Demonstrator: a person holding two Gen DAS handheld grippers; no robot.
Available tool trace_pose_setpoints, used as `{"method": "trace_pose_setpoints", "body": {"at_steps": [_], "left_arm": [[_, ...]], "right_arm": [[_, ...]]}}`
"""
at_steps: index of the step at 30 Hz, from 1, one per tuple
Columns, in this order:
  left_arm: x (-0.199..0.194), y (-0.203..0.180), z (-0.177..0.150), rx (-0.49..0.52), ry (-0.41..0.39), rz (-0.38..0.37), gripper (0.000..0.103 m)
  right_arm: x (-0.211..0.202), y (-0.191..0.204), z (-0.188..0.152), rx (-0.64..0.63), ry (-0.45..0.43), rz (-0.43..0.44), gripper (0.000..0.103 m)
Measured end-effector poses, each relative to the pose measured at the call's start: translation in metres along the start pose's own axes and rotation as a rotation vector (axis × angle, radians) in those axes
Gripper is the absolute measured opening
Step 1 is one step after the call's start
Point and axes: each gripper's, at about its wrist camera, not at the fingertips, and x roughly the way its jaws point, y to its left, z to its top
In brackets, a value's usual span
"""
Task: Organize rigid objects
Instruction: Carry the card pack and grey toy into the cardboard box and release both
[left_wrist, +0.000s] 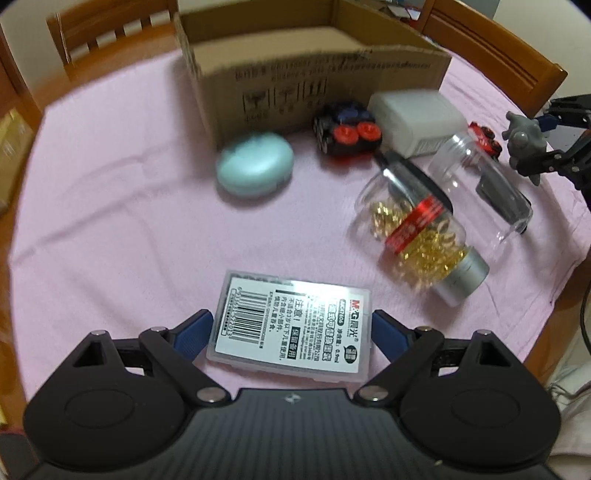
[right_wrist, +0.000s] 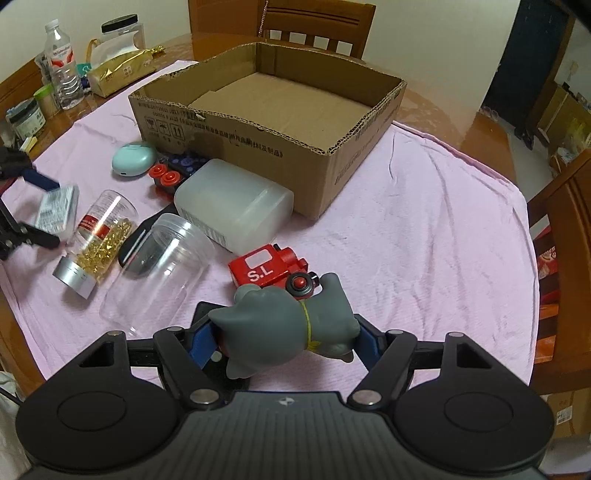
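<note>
With our left tongs (left_wrist: 291, 325) we grip a flat clear plastic case (left_wrist: 291, 325) by its two long edges; its long axis runs straight ahead from the tongs, toward the open cardboard box (right_wrist: 266, 96), and its barcode label faces up. Our right tongs (right_wrist: 284, 332) are clamped on a grey toy cat (right_wrist: 284, 325), which lies crosswise between the blue pads, head to the left, raised above the pink cloth (right_wrist: 424, 229) on the bench. Just ahead of it stands a red toy truck (right_wrist: 264, 267). A jar of gold clips (left_wrist: 417, 236) lies tipped over, silver lid toward us.
</note>
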Motion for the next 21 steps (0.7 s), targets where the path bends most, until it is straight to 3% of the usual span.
{"method": "trace_pose_setpoints", "body": {"at_steps": [7,12,17,21], "left_arm": [[0.004,-0.005,0.003,0.106,0.008,-0.018,0.088],[-0.002,-0.003,0.007,0.101,0.014,-0.031,0.088],[-0.033,-0.004,0.032,0.126,-0.006,0.000,0.088],[-0.064,-0.006,0.063,0.169,-0.083,0.024,0.088]], "right_arm": [[-0.004,0.004,-0.001,0.005,0.010,-0.015,0.078],[-0.012,0.006,0.005,0.012,-0.001,-0.024,0.078],[-0.028,0.009,0.023,0.011,-0.021,-0.025,0.078],[-0.044,0.012,0.045,0.000,-0.062,-0.014,0.078]]}}
